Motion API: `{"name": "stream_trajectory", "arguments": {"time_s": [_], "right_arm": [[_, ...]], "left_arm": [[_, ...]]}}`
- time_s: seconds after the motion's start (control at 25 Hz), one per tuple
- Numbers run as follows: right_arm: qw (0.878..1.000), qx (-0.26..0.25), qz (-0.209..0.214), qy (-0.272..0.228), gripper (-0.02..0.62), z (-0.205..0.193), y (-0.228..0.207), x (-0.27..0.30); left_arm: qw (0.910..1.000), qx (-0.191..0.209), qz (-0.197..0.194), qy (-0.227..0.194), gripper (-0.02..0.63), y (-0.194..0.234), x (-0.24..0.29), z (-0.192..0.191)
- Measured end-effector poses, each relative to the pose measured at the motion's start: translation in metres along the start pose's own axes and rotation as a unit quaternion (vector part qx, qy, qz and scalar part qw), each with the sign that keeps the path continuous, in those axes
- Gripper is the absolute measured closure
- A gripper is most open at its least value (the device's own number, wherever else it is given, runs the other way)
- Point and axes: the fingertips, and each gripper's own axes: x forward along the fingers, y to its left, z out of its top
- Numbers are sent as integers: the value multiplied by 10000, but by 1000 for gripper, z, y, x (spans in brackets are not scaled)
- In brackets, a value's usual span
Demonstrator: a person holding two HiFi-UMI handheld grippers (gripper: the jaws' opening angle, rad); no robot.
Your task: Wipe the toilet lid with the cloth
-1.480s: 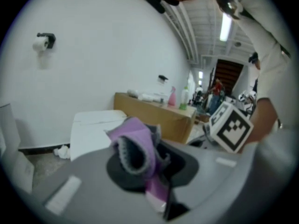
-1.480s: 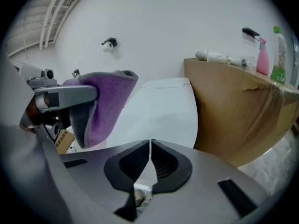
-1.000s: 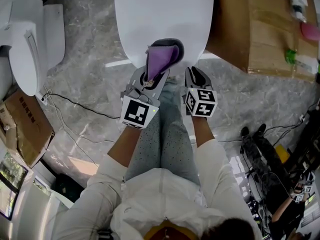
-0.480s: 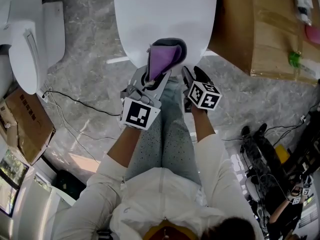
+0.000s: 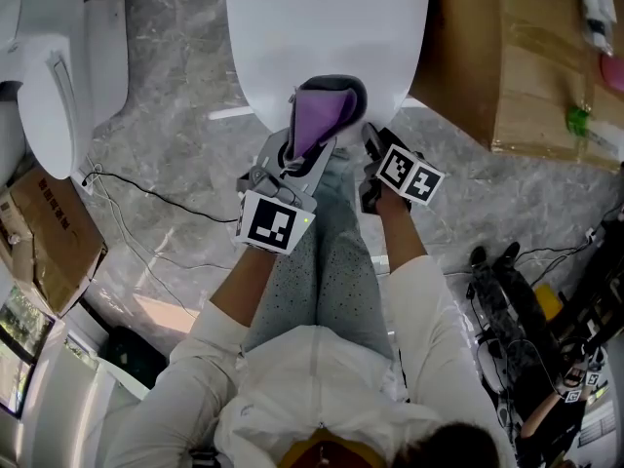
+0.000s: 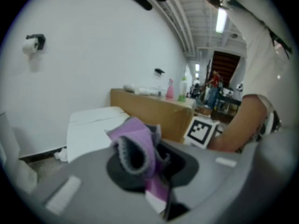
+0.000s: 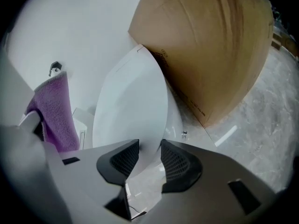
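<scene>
The white toilet lid lies shut at the top of the head view. A purple cloth with a grey edge sticks up over the lid's front rim, and my left gripper is shut on it. In the left gripper view the cloth bunches between the jaws of the left gripper. My right gripper hangs just right of the cloth at the lid's front edge. In the right gripper view the right gripper has its jaws apart and closing, nothing between them, with the lid ahead and the cloth to the left.
A large cardboard box stands right beside the toilet. A second white fixture and a smaller carton are at the left, with a black cable across the marble floor. Black equipment sits at the lower right.
The right gripper has rolled, sunk a little beside the lid's front edge and opened its jaws. The left gripper has kept still with the cloth.
</scene>
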Motion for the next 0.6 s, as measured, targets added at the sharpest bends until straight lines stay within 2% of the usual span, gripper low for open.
{"name": "stream_trajectory", "arguments": {"time_s": [0.16, 0.6], "right_arm": [[9998, 177, -61, 117, 454, 2, 1, -3], [9978, 642, 7, -146, 472, 3, -3, -4]], "left_arm": [[9999, -108, 11, 6, 557, 0, -1, 0], [10000, 2, -34, -78, 557, 2, -2, 2]]}}
